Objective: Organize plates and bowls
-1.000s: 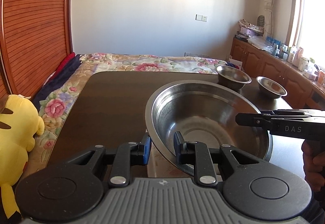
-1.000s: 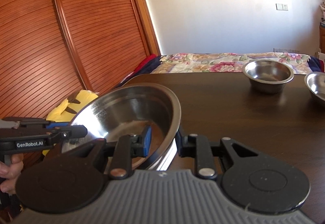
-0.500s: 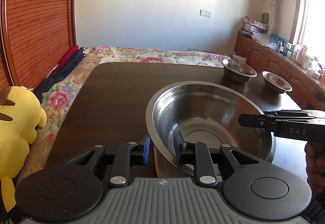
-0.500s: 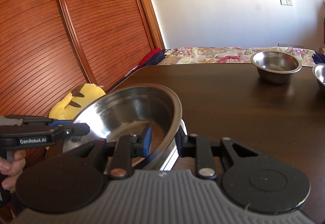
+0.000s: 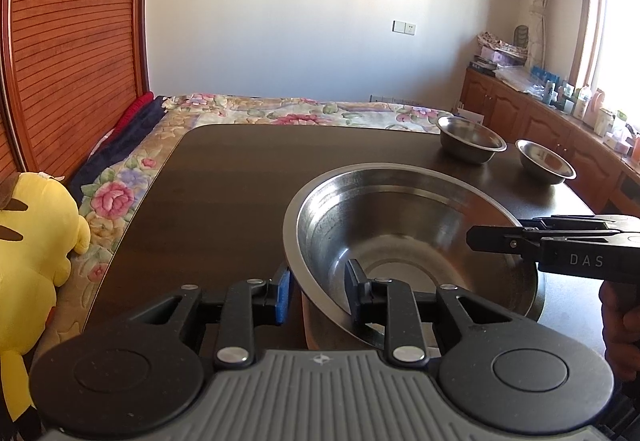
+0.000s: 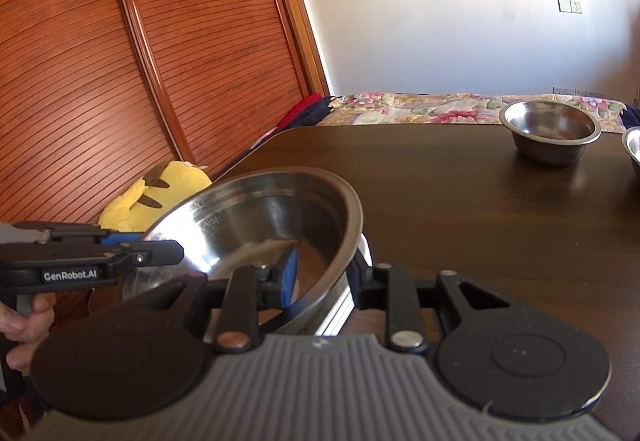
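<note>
A large steel bowl (image 5: 408, 233) is held over the near part of the dark table (image 5: 240, 177) by both grippers. My left gripper (image 5: 316, 289) is shut on its left rim, one finger inside and one outside. My right gripper (image 6: 322, 273) is shut on the bowl's right rim (image 6: 348, 225); it also shows at the right of the left wrist view (image 5: 496, 237). Something pale and brownish shows under the bowl; I cannot tell what. Two small steel bowls (image 5: 470, 139) (image 5: 546, 161) stand at the table's far right.
A yellow plush toy (image 5: 32, 253) lies left of the table on a flowered quilt (image 5: 120, 193). A slatted wooden wardrobe (image 6: 120, 61) stands on the left. A wooden counter (image 5: 560, 121) with bottles runs under the window on the right.
Both grippers have lifted with the large bowl held between them; the small bowls and far table edge sit lower and farther in view. The grip has not changed.
</note>
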Available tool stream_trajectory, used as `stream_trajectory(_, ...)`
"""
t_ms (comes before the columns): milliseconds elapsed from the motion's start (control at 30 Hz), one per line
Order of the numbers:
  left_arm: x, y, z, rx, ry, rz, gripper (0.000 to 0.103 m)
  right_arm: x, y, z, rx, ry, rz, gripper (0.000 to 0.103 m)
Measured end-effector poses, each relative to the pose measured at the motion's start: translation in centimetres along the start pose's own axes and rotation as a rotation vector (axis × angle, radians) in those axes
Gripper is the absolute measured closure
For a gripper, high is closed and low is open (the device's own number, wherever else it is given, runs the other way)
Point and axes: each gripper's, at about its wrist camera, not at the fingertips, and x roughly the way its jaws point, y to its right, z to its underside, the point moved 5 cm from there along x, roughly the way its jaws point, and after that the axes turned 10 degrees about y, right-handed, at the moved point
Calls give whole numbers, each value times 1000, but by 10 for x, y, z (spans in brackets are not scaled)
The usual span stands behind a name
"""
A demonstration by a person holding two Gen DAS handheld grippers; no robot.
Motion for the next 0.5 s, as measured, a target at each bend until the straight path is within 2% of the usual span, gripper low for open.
stream_trajectory(67, 0, -1, 1, -1, 3, -3, 64, 0, 0, 0, 0, 1, 4, 73)
stream_trajectory(200, 0, -4, -1, -5, 7, -9, 62, -3, 1, -3, -12, 10, 19, 68)
stream_trajectory(367, -4, -7, -7, 4, 35, -25, 52, -7, 5, -7, -17, 25, 26, 66)
stream_trajectory(500, -3, -8, -14, 10, 51, -49, 51, -16, 12, -15, -19, 53, 32, 65)
